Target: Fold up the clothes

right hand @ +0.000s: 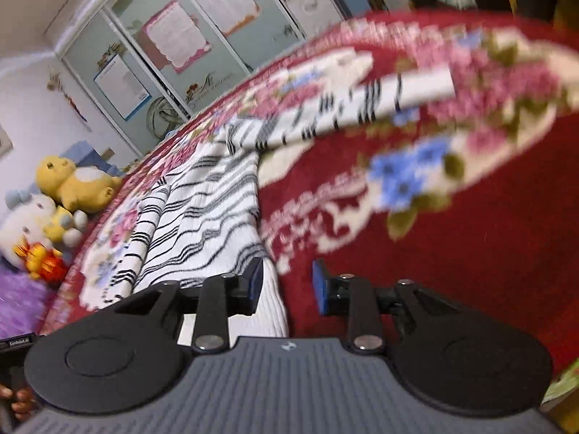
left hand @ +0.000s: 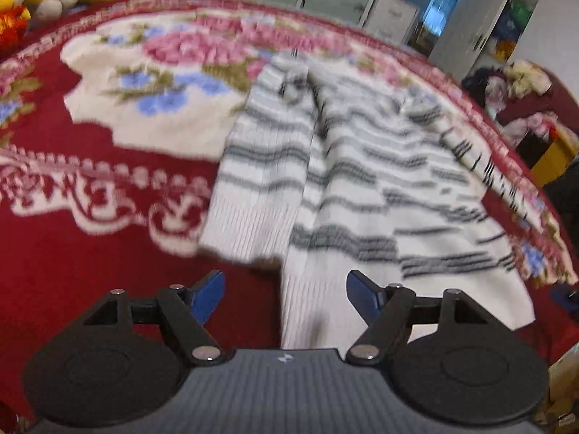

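white knit sweater with grey-black stripes [left hand: 347, 188] lies on red floral carpet [left hand: 72, 253], one sleeve folded over its body, other sleeve [right hand: 347, 108] stretched away from it. left claw [left hand: 286, 298] apart, empty, over sweater's hem. right claw [right hand: 287, 285] apart, empty, at sweater's side edge. fold partial: outstretched sleeve and body remain.
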The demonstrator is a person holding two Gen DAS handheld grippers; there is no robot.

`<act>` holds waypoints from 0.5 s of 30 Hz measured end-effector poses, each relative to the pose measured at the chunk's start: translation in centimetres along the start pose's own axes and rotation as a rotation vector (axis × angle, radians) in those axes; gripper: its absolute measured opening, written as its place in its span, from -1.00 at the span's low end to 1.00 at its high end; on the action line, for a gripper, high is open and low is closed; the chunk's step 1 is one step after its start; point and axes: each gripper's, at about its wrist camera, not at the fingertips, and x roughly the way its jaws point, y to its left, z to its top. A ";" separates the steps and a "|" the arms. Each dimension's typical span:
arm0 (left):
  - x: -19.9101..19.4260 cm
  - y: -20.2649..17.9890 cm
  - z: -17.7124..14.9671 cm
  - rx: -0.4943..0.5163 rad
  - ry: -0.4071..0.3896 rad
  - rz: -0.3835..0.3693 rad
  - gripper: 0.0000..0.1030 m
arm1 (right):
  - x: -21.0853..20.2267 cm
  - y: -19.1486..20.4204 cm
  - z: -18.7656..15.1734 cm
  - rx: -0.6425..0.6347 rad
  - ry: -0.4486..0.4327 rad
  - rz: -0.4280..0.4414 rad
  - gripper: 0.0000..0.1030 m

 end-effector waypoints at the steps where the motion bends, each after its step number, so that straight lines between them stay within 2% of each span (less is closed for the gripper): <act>1: 0.5 0.3 -0.2 -0.021 0.016 -0.014 0.49 | -0.2 0.7 0.1 -0.026 -0.009 -0.005 -0.21; 3: 1.6 0.8 -0.5 -0.059 0.043 -0.047 0.49 | 0.3 1.2 0.0 -0.036 0.005 -0.006 0.04; 5: 2.5 0.9 -0.5 -0.078 0.050 -0.073 0.47 | 1.3 1.4 -0.2 -0.023 0.036 -0.003 0.06; 8: 3.7 0.6 -0.5 -0.068 0.042 -0.064 0.36 | 2.2 1.7 -0.5 -0.017 0.062 -0.016 0.06; 9: 3.8 0.5 -0.5 -0.065 0.045 -0.072 0.10 | 2.3 1.9 -0.6 -0.020 0.062 -0.028 0.06; 10: 3.9 0.4 -0.5 -0.060 0.051 -0.084 -0.44 | 2.5 2.1 -0.8 -0.024 0.061 -0.041 0.06; 11: 3.9 0.3 -0.4 -0.055 0.058 -0.097 -0.69 | 2.6 2.3 -0.9 -0.028 0.061 -0.053 0.06; 14: 3.2 0.3 -0.5 -0.039 0.076 -0.100 -0.64 | 3.0 2.9 -1.2 -0.039 0.060 -0.090 0.06; 15: 2.6 0.3 -0.5 -0.027 0.056 -0.076 -0.40 | 3.2 3.1 -1.3 -0.043 0.060 -0.102 0.06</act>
